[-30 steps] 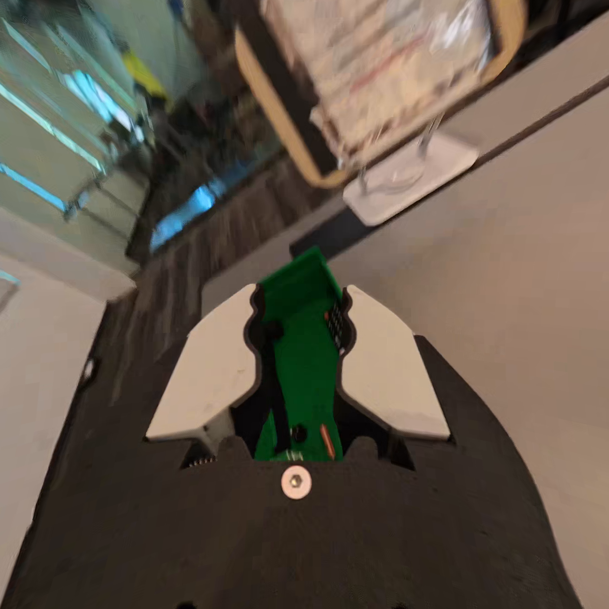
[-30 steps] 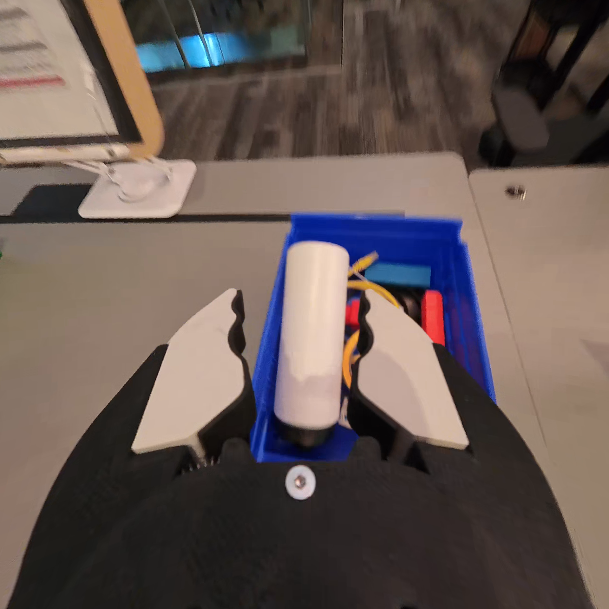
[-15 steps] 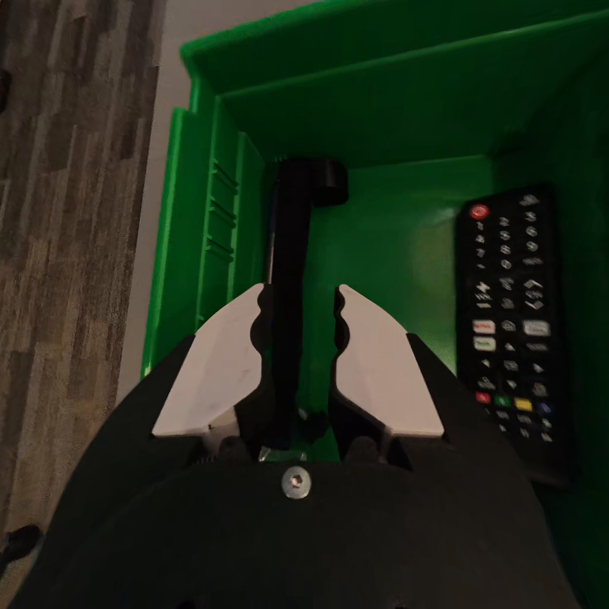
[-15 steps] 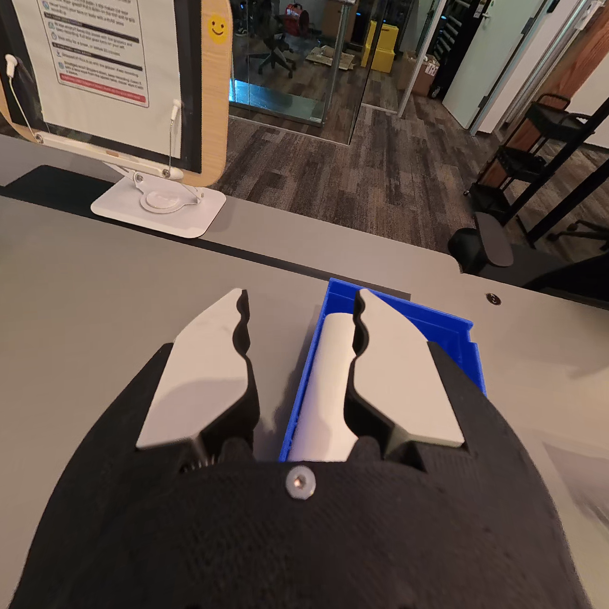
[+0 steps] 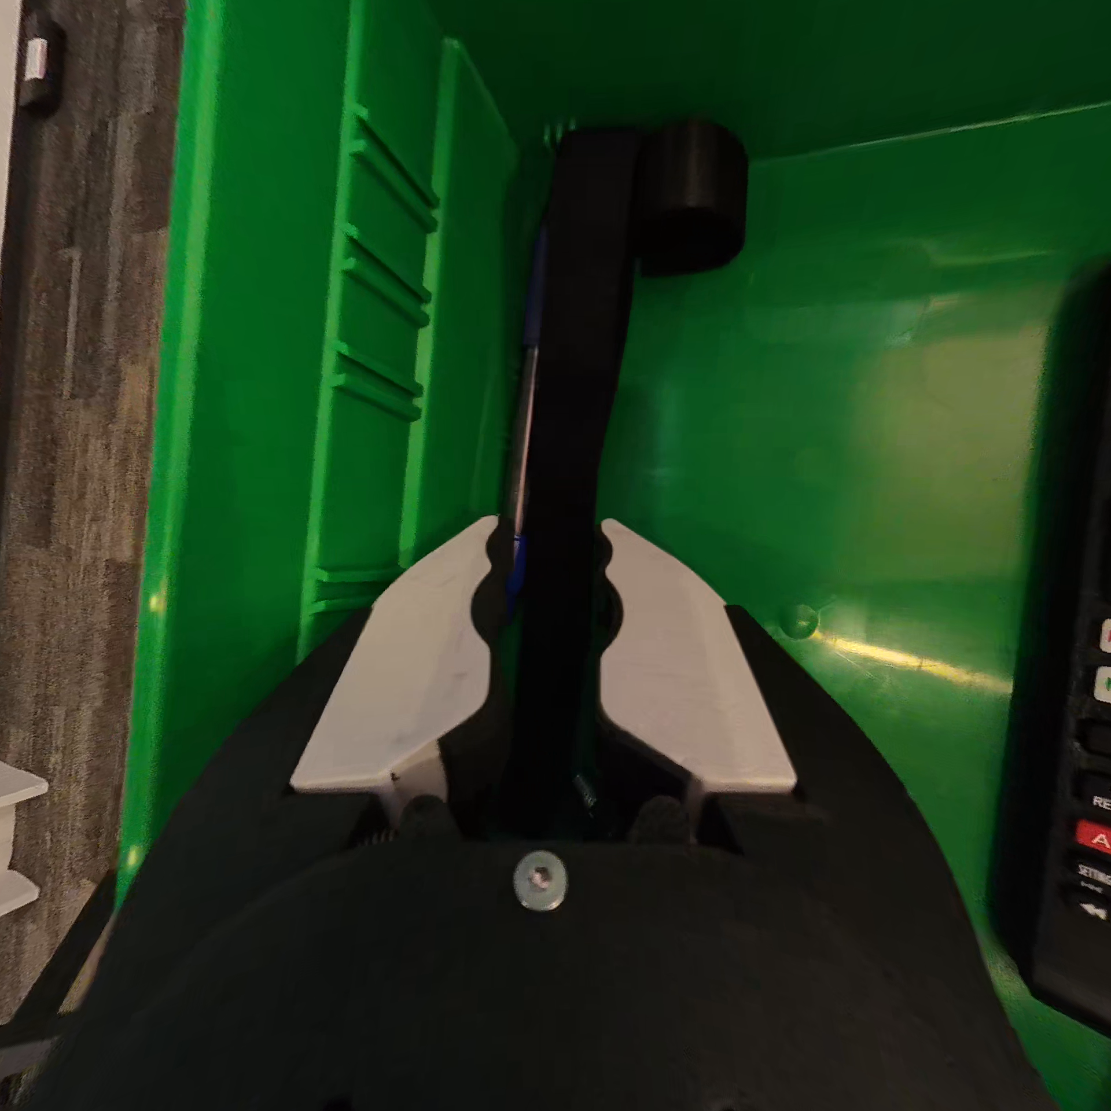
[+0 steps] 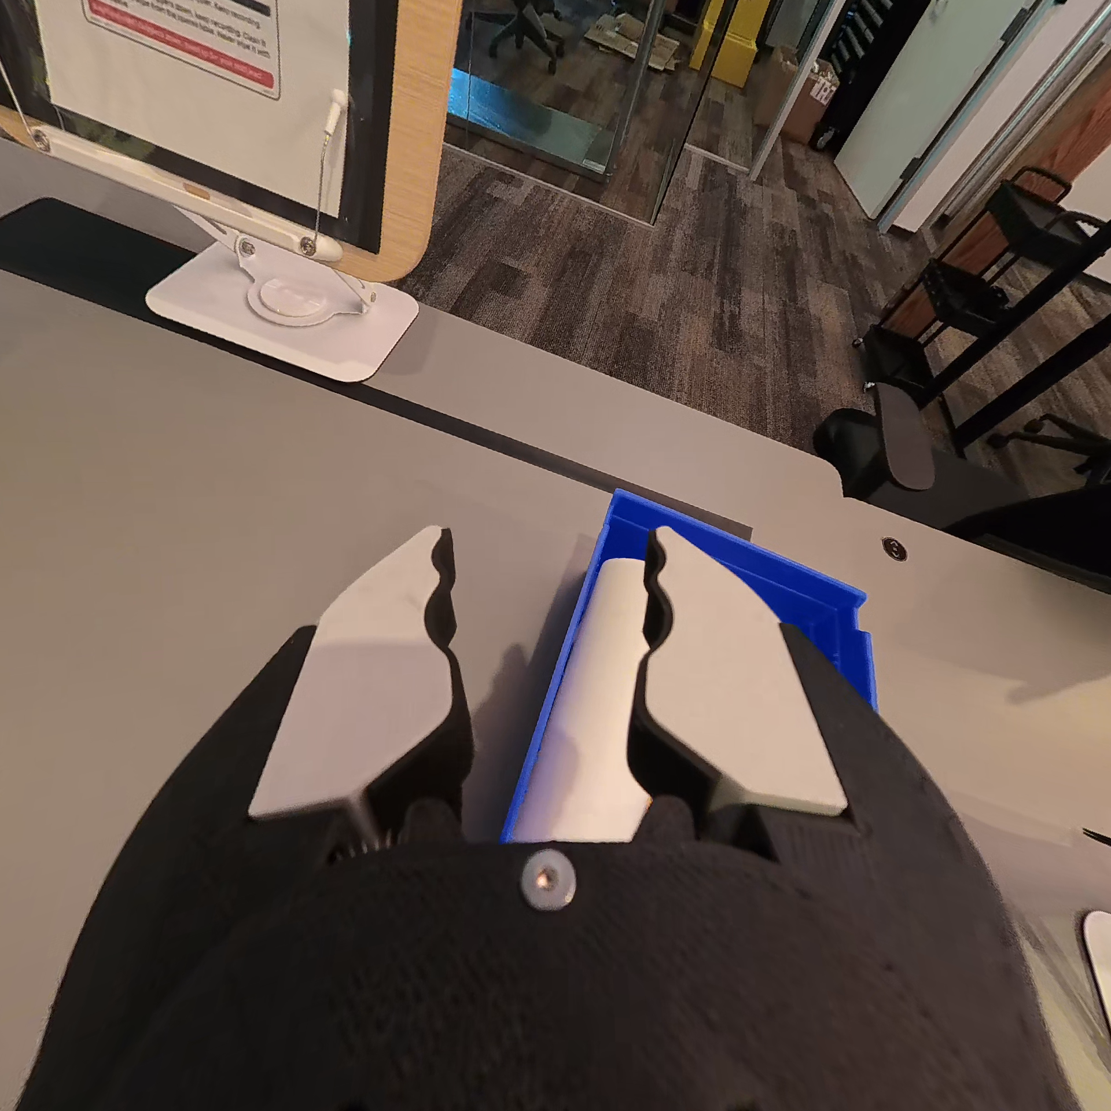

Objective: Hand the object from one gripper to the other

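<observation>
My left gripper [image 5: 550, 529] is down inside a green bin [image 5: 240, 361]. Its fingers are closed around the shaft of a long black tool [image 5: 577, 361] that has a short black cylinder [image 5: 691, 198] at its far end. The tool lies along the bin's left wall. A blue pen [image 5: 529, 373] lies squeezed between the tool and the wall, by my left finger. My right gripper [image 6: 550, 535] is open and empty above the grey table [image 6: 180, 481], at the left wall of a blue bin [image 6: 751, 559] that holds a white cylinder [image 6: 595, 691].
A black remote control [image 5: 1076, 721] lies along the right side of the green bin. A framed sign on a white stand [image 6: 282, 312] is at the table's far left. Beyond the far edge are a wood floor and a black chair [image 6: 902, 445]. The left gripper's tips are roughly 75 cm from the right gripper's.
My left gripper dropped into the green bin, moved along the black tool and narrowed its fingers onto it. My right gripper pulled back and tilted up from the blue bin, still open.
</observation>
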The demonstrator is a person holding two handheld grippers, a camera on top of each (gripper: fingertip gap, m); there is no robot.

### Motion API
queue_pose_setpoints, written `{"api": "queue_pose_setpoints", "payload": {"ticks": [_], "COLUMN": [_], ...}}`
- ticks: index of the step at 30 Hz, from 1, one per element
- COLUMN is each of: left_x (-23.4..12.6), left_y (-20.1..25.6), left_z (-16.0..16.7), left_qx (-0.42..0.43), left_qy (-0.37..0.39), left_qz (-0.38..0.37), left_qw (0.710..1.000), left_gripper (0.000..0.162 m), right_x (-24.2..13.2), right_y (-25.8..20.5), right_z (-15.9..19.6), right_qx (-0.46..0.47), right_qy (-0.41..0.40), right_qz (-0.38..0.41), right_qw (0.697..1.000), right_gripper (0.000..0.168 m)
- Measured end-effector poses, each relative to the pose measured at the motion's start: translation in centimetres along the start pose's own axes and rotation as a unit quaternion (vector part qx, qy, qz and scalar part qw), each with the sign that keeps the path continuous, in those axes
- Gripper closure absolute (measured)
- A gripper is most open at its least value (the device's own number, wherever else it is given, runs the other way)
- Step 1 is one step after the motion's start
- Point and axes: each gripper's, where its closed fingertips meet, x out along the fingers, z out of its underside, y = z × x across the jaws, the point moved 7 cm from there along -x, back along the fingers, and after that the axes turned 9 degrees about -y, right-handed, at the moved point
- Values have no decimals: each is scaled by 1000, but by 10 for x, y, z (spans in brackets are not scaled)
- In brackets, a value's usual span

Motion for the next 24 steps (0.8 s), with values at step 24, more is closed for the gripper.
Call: {"api": "queue_pose_setpoints", "payload": {"ticks": [24], "left_x": [-94], "left_y": [-8], "left_z": [-16], "left_qx": [-26], "left_qy": [111], "left_qz": [197], "left_qw": [974], "left_gripper": [160], "right_x": [4], "right_y": [-15], "right_z": [-6], "right_qx": [-40], "right_qy": [-5], "right_qz": [2], "right_qw": [999], "right_gripper": [107]}}
